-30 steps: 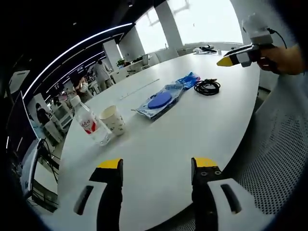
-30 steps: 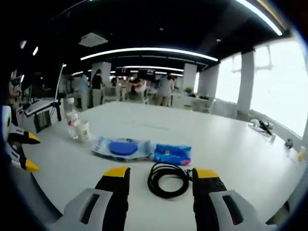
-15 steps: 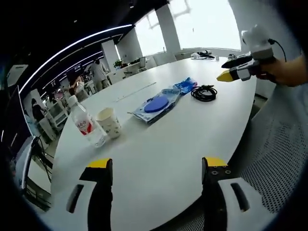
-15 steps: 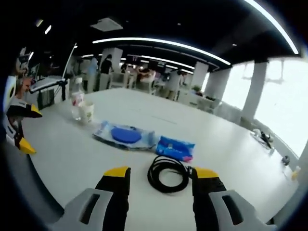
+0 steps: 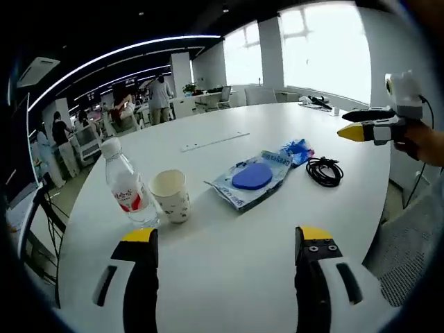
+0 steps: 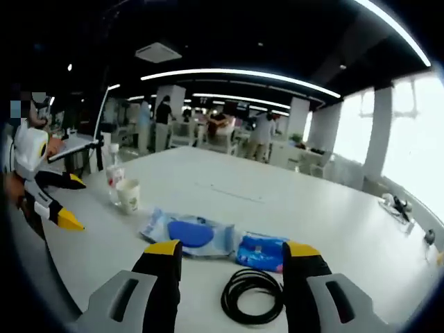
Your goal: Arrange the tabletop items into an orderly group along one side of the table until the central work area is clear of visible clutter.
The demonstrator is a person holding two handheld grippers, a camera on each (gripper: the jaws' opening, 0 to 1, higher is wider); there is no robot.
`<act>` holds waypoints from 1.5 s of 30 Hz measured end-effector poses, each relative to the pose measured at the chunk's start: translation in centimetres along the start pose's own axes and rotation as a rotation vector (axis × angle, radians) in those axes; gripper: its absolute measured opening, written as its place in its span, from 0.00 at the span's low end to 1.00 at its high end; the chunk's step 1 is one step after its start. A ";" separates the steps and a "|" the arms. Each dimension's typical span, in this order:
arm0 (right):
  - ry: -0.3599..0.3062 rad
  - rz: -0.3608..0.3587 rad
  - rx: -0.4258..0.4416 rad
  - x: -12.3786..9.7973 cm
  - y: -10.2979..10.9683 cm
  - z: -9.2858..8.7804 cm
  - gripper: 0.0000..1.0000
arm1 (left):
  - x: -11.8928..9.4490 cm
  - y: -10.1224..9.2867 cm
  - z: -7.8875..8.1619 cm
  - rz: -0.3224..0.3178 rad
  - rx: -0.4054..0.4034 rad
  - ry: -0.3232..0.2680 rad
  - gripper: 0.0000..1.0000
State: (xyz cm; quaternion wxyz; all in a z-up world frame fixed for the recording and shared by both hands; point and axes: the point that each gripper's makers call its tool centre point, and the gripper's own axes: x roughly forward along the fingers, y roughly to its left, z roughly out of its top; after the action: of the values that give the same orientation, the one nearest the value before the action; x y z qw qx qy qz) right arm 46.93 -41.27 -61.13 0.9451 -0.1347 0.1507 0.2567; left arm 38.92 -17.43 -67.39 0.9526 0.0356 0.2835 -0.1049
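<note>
While both grippers hang above the big white round table [image 5: 229, 236], nothing held yet: left gripper [image 5: 225, 243] with yellow-tipped jaws spread wide and empty, right gripper [image 6: 232, 253] with jaws spread wide and empty too. Lined up across the middle of the table: clear plastic water bottle with a white cap and red label [image 5: 127, 186], standing up, just beside a white paper cup with small dark spots [image 5: 171, 196], also standing up. Further along, a flat clear plastic bag with a blue round thing inside [image 5: 251, 179], then a small blue crinkly packet [image 5: 297, 149] touching its far end, then a black cable wound in a loop [image 5: 324, 170] close by. Same loop of cable [image 6: 253, 297] lying low between the right gripper's jaws in the right gripper view, nearest of all. Also a thin white strip [image 5: 215, 141] lying further back. Probably best to pinch the bottle round its middle, gently, since thin plastic bends. Cup likely light and easy to squash or tip, so grab by the rim. Bag and packet soft and floppy, maybe slippery; take by an edge. Cable bendy and likely to uncoil, so pinch several loops together
</note>
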 end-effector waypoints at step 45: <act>0.316 0.314 0.091 14.7 0.2 -9.8 0.13 | 12.9 -2.2 -2.3 -0.051 -0.442 0.154 0.03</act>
State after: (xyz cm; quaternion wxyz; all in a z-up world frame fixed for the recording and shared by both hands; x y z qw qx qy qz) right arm 56.81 -37.86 -75.38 0.8634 -0.1055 0.3272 0.3692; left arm 47.69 -21.61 -76.41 0.9098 -0.1731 0.3723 -0.0613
